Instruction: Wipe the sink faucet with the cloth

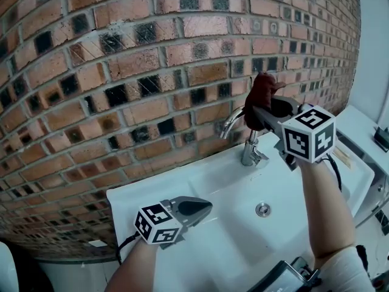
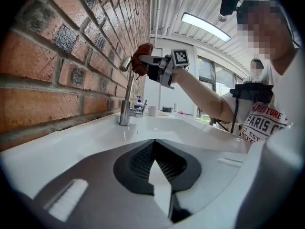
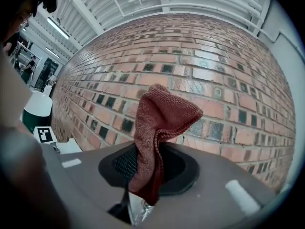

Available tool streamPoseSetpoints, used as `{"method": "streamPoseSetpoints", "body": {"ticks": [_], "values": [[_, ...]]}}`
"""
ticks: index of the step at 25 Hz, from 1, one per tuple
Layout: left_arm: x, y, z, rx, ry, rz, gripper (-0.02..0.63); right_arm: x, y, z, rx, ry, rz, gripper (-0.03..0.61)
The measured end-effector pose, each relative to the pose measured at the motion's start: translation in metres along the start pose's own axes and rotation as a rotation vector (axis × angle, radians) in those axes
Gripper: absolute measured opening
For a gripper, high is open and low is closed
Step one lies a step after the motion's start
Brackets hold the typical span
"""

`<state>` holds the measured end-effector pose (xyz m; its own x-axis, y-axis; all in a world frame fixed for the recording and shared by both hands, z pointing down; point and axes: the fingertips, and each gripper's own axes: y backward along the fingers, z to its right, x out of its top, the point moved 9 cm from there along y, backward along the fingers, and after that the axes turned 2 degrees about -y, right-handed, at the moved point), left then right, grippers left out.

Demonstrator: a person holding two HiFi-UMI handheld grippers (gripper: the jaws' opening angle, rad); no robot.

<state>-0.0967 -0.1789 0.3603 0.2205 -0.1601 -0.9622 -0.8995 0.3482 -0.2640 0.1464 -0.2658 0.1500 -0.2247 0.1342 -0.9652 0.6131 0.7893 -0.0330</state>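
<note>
The white sink [image 1: 213, 181] is fixed to a brick wall [image 1: 121, 72]. The chrome faucet [image 1: 246, 140] stands at the back edge of the sink. Its column is upright, and its spout bends over toward 9 o'clock in the head view, with the mouth turned down to the basin.

The right gripper [image 1: 262, 113] is high, at the level of the spout's bend and at 3 o'clock from it. Its jaws are closed on the dark red cloth [image 1: 260, 96]. In the right gripper view the cloth [image 3: 159, 123] comes out between the jaws of the right gripper [image 3: 153, 149]. The long axis of the cloth is nearly upright, its folded top leans to 1 o'clock, and a short end hangs toward 6 o'clock. In the left gripper view the cloth [image 2: 141, 59] is right against the top of the faucet [image 2: 126, 97]; I cannot tell if they truly touch.

The left gripper [image 1: 200, 208] is low over the front left part of the sink, at 7 o'clock from the faucet. The jaws of the left gripper [image 2: 153, 143] are closed with nothing between them, and they point across the sink [image 2: 95, 132].
</note>
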Motion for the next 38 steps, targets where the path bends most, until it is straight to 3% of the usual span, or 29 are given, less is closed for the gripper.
{"method": "streamPoseSetpoints", "body": {"ticks": [12, 23, 32, 38], "values": [[0.0, -0.001, 0.0, 0.0, 0.001, -0.002, 0.006, -0.051, -0.001, 0.039, -0.136, -0.102, -0.068, 0.091], [0.0, -0.001, 0.0, 0.001, 0.001, -0.003, 0.006, -0.119, -0.019, 0.036, -0.13, -0.123, -0.257, 0.086], [0.0, -0.001, 0.0, 0.002, 0.002, -0.004, 0.006, -0.125, -0.021, 0.036, -0.123, -0.133, -0.263, 0.086], [0.0, -0.001, -0.001, 0.003, 0.001, -0.002, 0.006, -0.11, -0.01, 0.032, -0.14, -0.101, -0.21, 0.089]]}}
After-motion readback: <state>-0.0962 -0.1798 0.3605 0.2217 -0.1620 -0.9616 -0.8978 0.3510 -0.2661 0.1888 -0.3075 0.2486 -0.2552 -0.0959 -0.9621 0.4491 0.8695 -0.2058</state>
